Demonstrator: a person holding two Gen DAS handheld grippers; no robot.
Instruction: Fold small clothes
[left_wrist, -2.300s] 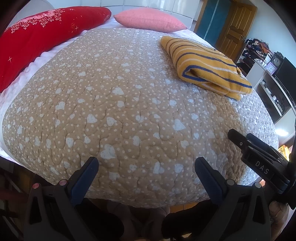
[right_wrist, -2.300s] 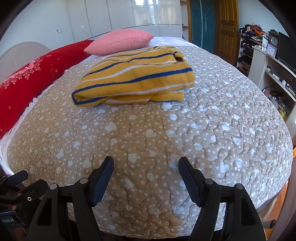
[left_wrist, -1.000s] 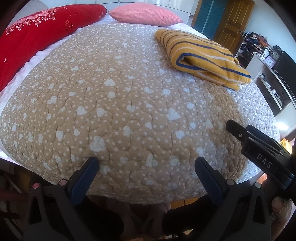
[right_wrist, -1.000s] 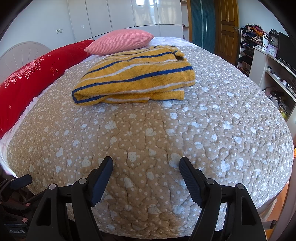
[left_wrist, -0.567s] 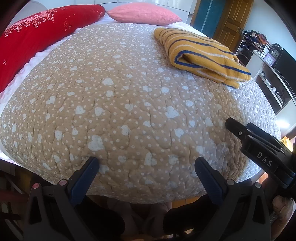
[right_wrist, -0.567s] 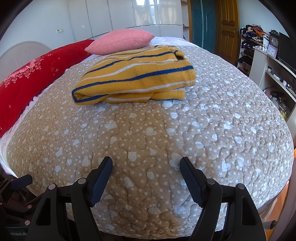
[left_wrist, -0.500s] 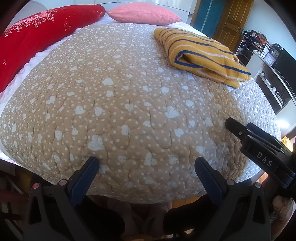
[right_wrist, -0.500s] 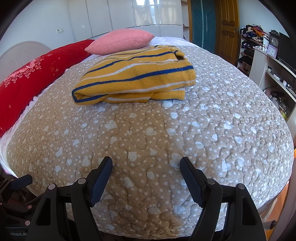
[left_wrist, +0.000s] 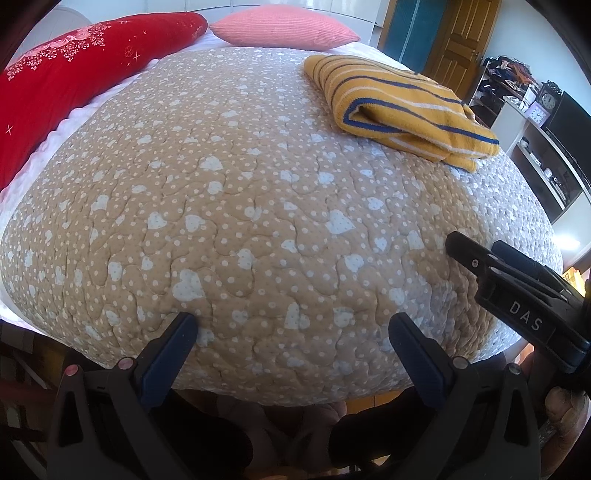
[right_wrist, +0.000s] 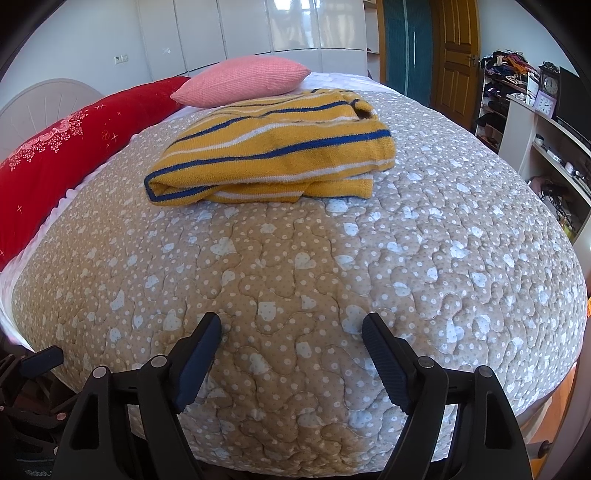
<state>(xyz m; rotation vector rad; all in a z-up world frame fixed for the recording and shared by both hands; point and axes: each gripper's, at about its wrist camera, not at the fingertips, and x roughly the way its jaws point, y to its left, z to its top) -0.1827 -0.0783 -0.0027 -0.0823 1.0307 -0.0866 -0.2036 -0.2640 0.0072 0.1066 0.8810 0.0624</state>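
Mustard-yellow knit sweater with blue and white stripes (right_wrist: 273, 155), folded, lies far up the tan heart-print quilted bed (right_wrist: 332, 266). Soft, thick, floppy; best pinched at layered edges. Left gripper (left_wrist: 291, 332) and right gripper (right_wrist: 291, 332): jaws spread, empty.

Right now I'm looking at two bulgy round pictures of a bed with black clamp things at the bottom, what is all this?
Those clamps are two hand-held grippers; a person holds one in each hand. Each carries a wide-angle camera looking along its fingers, hence the bulge. One picture is from the left gripper, the other from the right gripper. Both are open and hold nothing. On the heart-patterned quilt lies a folded yellow striped sweater. Behind it sit a pink pillow and a red pillow.
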